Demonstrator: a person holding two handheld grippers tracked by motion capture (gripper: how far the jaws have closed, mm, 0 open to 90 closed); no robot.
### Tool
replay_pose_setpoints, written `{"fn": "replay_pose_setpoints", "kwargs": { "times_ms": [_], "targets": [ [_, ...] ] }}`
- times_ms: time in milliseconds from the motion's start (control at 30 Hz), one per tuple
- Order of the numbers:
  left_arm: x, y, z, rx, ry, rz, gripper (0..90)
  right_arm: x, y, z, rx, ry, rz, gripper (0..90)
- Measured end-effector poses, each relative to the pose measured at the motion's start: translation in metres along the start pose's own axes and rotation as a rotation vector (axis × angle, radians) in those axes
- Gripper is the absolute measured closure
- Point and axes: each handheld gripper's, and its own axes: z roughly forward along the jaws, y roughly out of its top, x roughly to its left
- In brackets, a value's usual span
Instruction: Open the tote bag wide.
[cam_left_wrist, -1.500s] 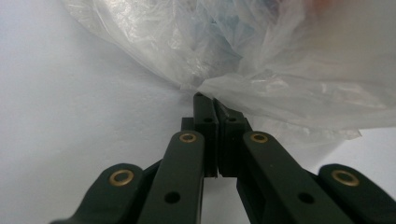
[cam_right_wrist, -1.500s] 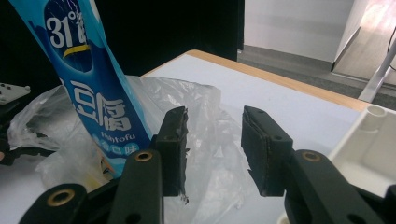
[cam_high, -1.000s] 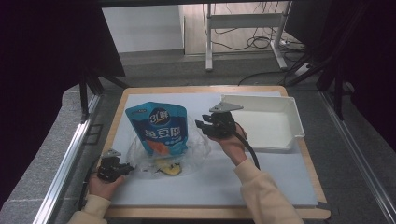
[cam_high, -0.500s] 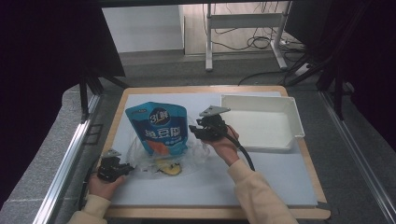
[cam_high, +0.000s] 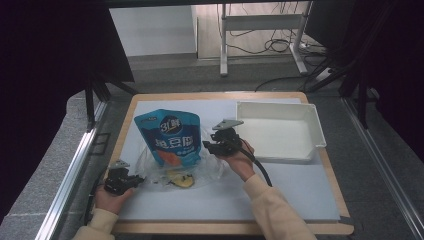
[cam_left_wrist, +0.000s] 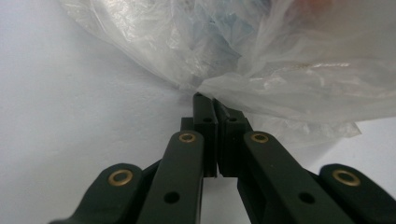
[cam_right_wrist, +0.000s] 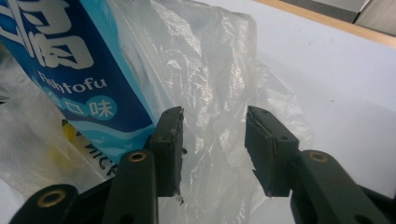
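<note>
Two risks: the left gripper (cam_left_wrist: 215, 133), clamped on the plastic bag (cam_left_wrist: 261, 70), may tear it; the open right gripper (cam_right_wrist: 213, 140) may nudge the blue pouch (cam_right_wrist: 84, 70) out.

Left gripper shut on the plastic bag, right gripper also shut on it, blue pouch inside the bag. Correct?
Not quite. The right gripper is open: the right gripper view shows its jaws apart with the plastic bag between them, not yet pinched. The rest holds: the left gripper is shut on the bag's edge, and the blue pouch sits in the bag.
</note>
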Motion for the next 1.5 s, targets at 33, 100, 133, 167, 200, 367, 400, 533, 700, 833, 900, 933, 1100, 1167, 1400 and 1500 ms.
{"fn": "replay_pose_setpoints", "kwargs": {
  "times_ms": [33,100,133,167,200,367,400,533,700,833,900,933,1100,1167,1400,1500],
  "targets": [
    [0.000,0.000,0.000,0.000,0.000,0.000,88.9,0.000,0.000,0.001,0.002,0.002,0.001,58.7],
    [0.000,0.000,0.000,0.000,-0.001,0.001,88.9,0.000,-0.001,0.002,0.006,0.003,0.002,62.2],
    [0.000,0.000,0.000,0.000,-0.001,0.001,88.8,-0.001,-0.001,0.002,0.009,0.003,0.004,64.6],
    [0.000,0.000,0.000,0.000,-0.001,0.001,88.6,-0.001,-0.001,0.003,0.013,0.005,0.004,67.2],
    [0.000,0.000,0.000,0.000,-0.002,0.001,88.6,-0.001,-0.002,0.004,0.018,0.007,0.003,69.1],
    [0.000,0.000,0.000,0.001,-0.004,0.001,88.2,-0.002,-0.004,0.006,0.027,0.025,0.012,78.5],
    [0.000,0.000,0.000,0.001,-0.005,0.000,88.2,-0.002,-0.004,0.007,0.028,0.028,0.014,80.1],
    [0.000,0.000,0.000,0.002,-0.005,0.000,88.2,-0.001,-0.005,0.007,0.025,0.036,0.012,85.6],
    [0.000,0.000,0.000,0.001,-0.005,0.000,88.2,-0.001,-0.005,0.005,0.012,0.037,0.011,86.9],
    [0.000,0.000,0.000,0.001,-0.005,0.000,88.2,-0.002,-0.005,0.002,0.001,0.032,0.010,87.3],
    [0.000,0.000,0.000,0.001,-0.005,0.000,88.1,-0.002,-0.005,0.001,-0.004,0.028,0.006,87.5],
    [0.000,0.000,0.000,0.001,-0.005,0.000,88.1,-0.003,-0.006,0.001,-0.004,0.027,0.009,87.6],
    [0.000,0.000,0.000,0.001,-0.004,-0.001,88.1,-0.005,-0.010,0.002,0.006,0.024,0.014,88.7],
    [0.000,0.000,0.000,0.001,-0.004,-0.001,88.1,-0.005,-0.012,0.003,0.009,0.026,0.017,88.7],
    [0.000,0.000,0.000,0.000,-0.004,0.000,88.2,-0.006,-0.018,0.006,0.017,0.022,0.022,88.9],
    [0.000,0.000,0.000,0.001,-0.004,-0.001,88.1,-0.008,-0.021,0.008,0.037,0.004,0.017,88.9]
  ]
}}
